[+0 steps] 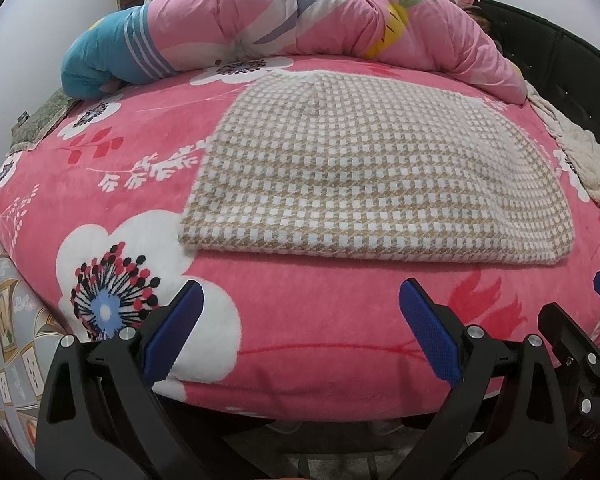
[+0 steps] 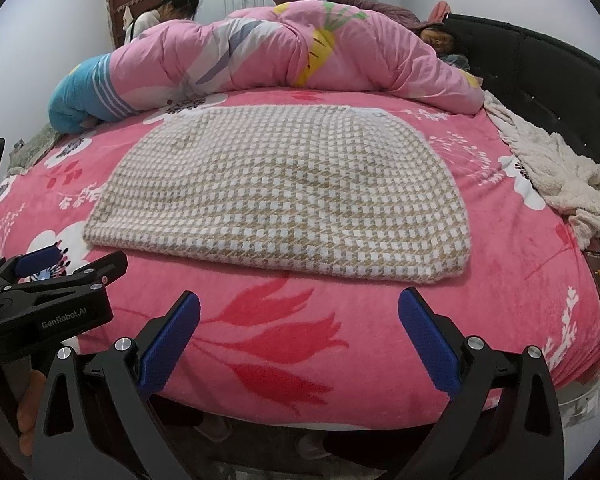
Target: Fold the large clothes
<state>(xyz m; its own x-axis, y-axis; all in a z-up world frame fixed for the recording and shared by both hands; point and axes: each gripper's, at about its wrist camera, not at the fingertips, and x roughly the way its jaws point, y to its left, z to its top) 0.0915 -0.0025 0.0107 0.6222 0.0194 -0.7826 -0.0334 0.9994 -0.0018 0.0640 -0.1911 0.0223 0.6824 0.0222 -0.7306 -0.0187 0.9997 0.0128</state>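
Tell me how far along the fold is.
Looks done: the checked garment lies flat in a tidy folded slab on the pink blanket, near edge doubled. In hand: nothing; left gripper and right gripper both open, short of it. Left: possibly one more fold, hard to say.

A folded beige-and-white houndstooth knit garment [image 1: 364,168] lay flat near the front edge of the pink floral fleece bedspread [image 1: 300,312]; the left gripper [image 1: 300,304] hovered there, jaws spread, empty.
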